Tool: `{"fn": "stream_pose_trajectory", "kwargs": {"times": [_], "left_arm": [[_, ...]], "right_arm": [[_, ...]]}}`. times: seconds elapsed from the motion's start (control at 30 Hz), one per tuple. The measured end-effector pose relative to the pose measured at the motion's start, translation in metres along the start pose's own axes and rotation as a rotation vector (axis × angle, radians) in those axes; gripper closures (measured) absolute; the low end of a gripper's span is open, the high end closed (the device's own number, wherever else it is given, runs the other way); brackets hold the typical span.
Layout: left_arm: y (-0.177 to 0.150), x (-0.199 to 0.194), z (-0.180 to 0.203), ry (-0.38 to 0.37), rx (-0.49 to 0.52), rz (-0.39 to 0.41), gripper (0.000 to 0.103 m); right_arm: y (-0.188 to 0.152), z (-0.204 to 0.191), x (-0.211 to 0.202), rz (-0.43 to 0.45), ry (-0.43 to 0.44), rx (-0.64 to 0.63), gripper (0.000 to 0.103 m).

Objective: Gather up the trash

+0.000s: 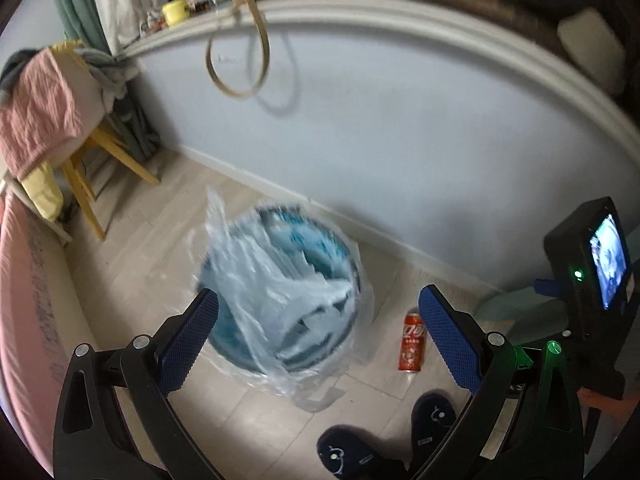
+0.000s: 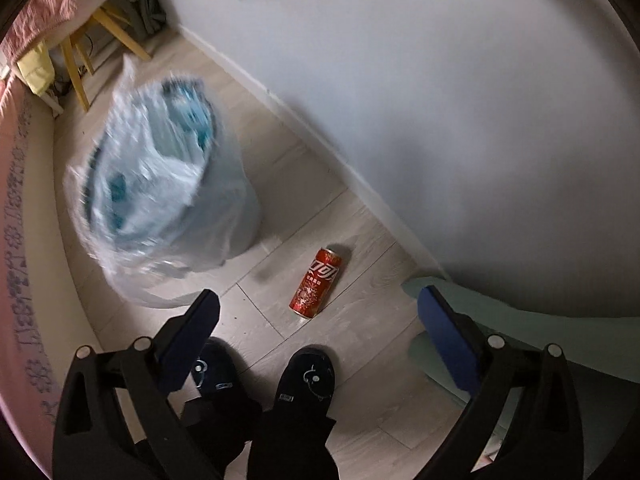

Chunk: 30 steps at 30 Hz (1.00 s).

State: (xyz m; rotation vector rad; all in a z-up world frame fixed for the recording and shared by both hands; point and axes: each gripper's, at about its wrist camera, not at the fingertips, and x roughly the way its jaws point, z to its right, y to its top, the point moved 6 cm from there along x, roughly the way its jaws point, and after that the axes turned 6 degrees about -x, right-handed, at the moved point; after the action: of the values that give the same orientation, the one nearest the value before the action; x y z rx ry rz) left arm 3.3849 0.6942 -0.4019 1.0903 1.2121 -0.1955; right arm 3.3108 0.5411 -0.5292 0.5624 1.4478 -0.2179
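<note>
A red soda can (image 1: 412, 342) lies on its side on the pale wood floor, right of a blue trash bin (image 1: 280, 288) lined with a clear plastic bag. In the right wrist view the can (image 2: 316, 282) lies just ahead of my right gripper (image 2: 320, 316), and the bin (image 2: 160, 168) stands to the left. My left gripper (image 1: 320, 316) is open and empty above the bin's near side. My right gripper is open and empty above the floor. The right gripper's body and screen show at the right of the left wrist view (image 1: 592, 276).
A person's feet in dark slippers (image 2: 308, 376) stand just behind the can. A grey wall (image 2: 440, 100) runs along the back. A yellow-legged stool (image 1: 92, 176) piled with clothes is at far left, beside a pink bed edge (image 1: 28, 300). A pale green object (image 2: 520, 328) sits at right.
</note>
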Motion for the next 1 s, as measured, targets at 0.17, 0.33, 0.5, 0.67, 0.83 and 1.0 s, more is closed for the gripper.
{"fn": "stream_pose_trajectory", "kwargs": {"times": [0.17, 0.33, 0.5, 0.67, 0.83, 1.0], "left_arm": [[-0.052, 0.05, 0.005, 0.016, -0.038, -0.021, 0.006], [-0.103, 0.095, 0.005, 0.037, -0.038, -0.032, 0.006], [-0.136, 0.127, 0.001, 0.049, -0.026, -0.028, 0.006], [-0.154, 0.149, 0.006, 0.037, -0.021, -0.013, 0.006], [-0.167, 0.166, 0.022, 0.023, -0.006, 0.012, 0.006], [-0.172, 0.172, 0.034, 0.014, 0.003, 0.028, 0.006]], "right_arm": [[-0.013, -0.002, 0.068, 0.003, 0.009, 0.003, 0.006], [-0.027, -0.003, 0.142, -0.015, 0.019, 0.036, 0.006], [-0.04, -0.002, 0.207, -0.048, 0.016, 0.094, 0.006], [-0.047, -0.005, 0.257, -0.062, -0.029, 0.087, 0.006], [-0.054, 0.0, 0.297, -0.096, -0.062, 0.098, 0.006], [-0.06, 0.003, 0.321, -0.12, -0.065, 0.119, 0.006]]}}
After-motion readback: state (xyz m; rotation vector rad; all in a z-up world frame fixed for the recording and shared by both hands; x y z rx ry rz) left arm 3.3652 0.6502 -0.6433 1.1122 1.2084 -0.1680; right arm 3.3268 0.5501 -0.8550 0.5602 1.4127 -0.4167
